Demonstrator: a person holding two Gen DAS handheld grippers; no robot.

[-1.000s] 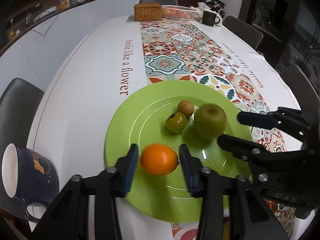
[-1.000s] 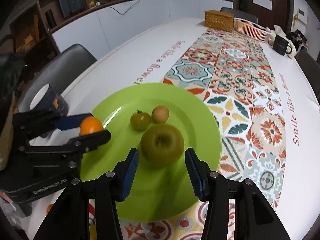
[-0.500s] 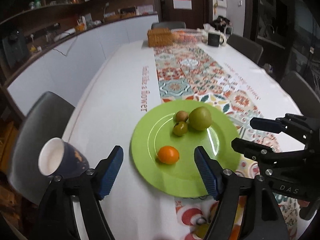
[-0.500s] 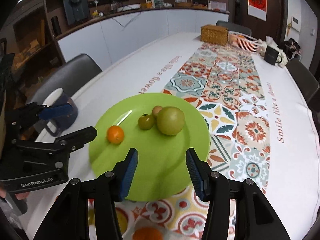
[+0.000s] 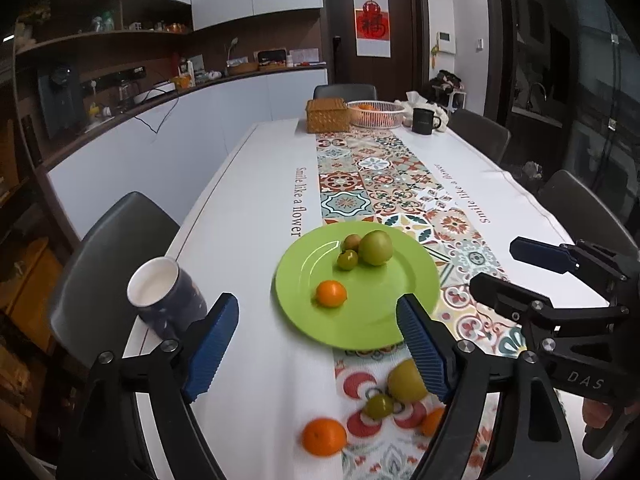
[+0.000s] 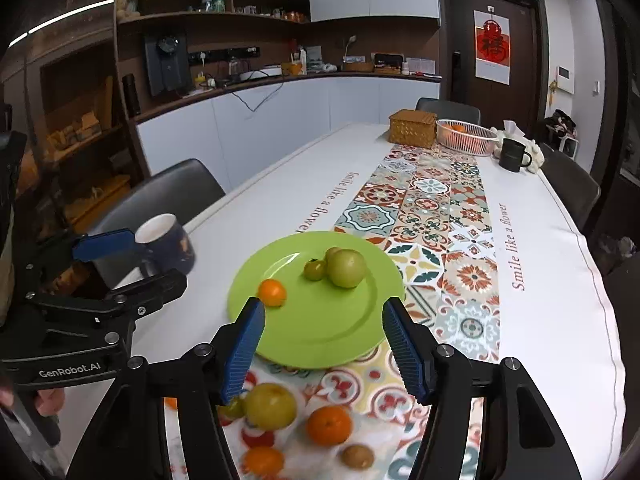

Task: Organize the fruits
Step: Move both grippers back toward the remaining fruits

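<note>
A green plate [image 5: 384, 320] [image 6: 320, 336] holds an orange [image 5: 331, 293] [image 6: 272, 292], a green apple [image 5: 375, 247] [image 6: 346, 268], a small green persimmon [image 5: 347, 260] [image 6: 314, 270] and a brown kiwi [image 5: 352, 241]. Loose fruit lies on the tablecloth nearer me: a yellow-green apple [image 5: 405, 381] [image 6: 270, 406], oranges [image 5: 324, 437] [image 6: 329, 425], a small green fruit [image 5: 379, 406] and a kiwi [image 6: 357, 456]. My left gripper [image 5: 316, 344] and right gripper [image 6: 324, 348] are open, empty, raised above the near fruit.
A dark blue mug [image 5: 166, 300] [image 6: 164, 244] stands left of the plate by the table edge. At the far end are a wicker box [image 5: 327, 115], a white basket [image 5: 375, 113] and a black mug [image 5: 424, 121]. Chairs surround the table.
My left gripper let go of the orange on the plate and opened wide. Both grippers pulled back and up, away from the plate, so the loose fruit near me came into view.
</note>
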